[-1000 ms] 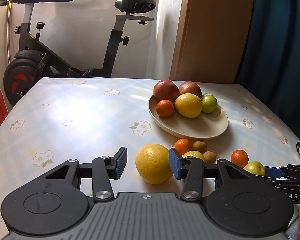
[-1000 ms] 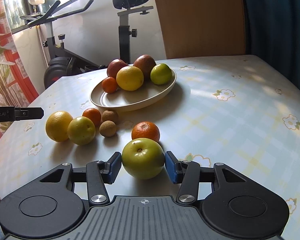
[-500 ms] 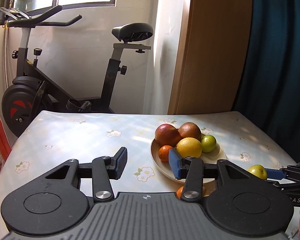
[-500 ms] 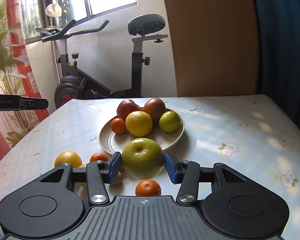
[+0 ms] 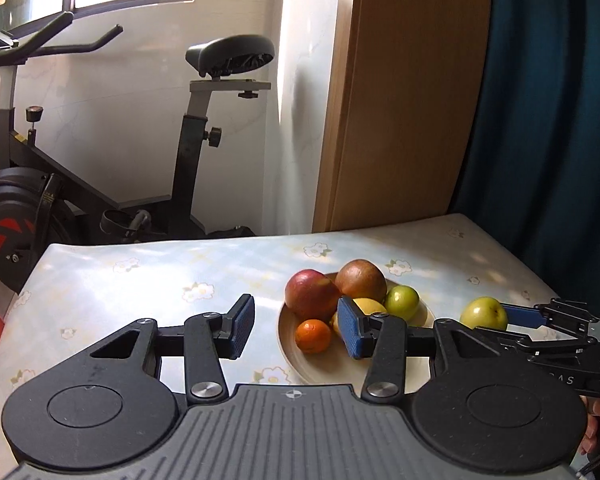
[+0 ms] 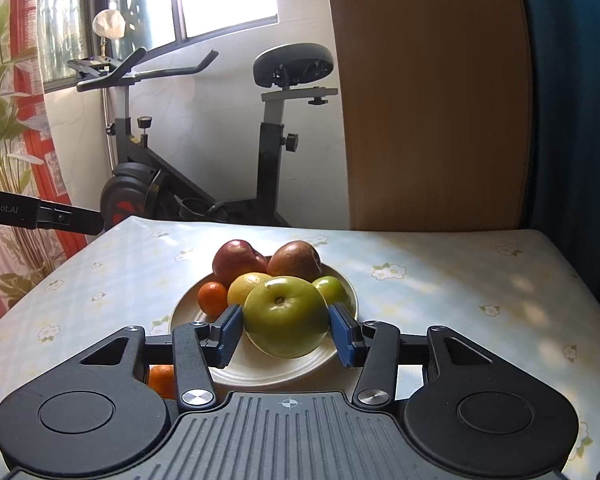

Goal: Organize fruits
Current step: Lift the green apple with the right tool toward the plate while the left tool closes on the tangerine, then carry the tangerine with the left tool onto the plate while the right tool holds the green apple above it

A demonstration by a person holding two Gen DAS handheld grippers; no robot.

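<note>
The right gripper [image 6: 286, 334] is holding a large green apple [image 6: 285, 316] between its blue pads, which are pressing on the fruit's two sides, so the jaws are standing partly open around it. In the right wrist view the apple is hanging in front of the cream plate [image 6: 260, 372] and covering part of what lies on it.

The left gripper [image 5: 296, 330] is standing partly open with nothing between its pads; only tablecloth and the plate's edge are showing through the gap.

On the plate [image 5: 324, 376] a red apple [image 5: 312, 294], a brownish-red fruit [image 5: 360, 280], a small green fruit [image 5: 401, 303], a small mandarin [image 5: 313, 336] and a yellow citrus [image 6: 247, 286] are sitting bunched toward the far side. The citrus is showing well in the right wrist view, while in the left one a blue pad is covering most of it.

The left wrist view is giving a side look at the held apple [image 5: 483, 313], clamped in the right gripper [image 5: 508, 316] beside the plate (a bit of the person's hand [image 5: 596, 432] is peeking out at the lower right edge).

The right wrist view alone is showing a second mandarin [image 6: 162, 380] on the floral table [image 6: 460, 288], half hidden behind the gripper's left linkage, and the left gripper's black body [image 6: 40, 214] is reaching in from the left edge. An exercise bike [image 6: 268, 152] is standing behind the table.
</note>
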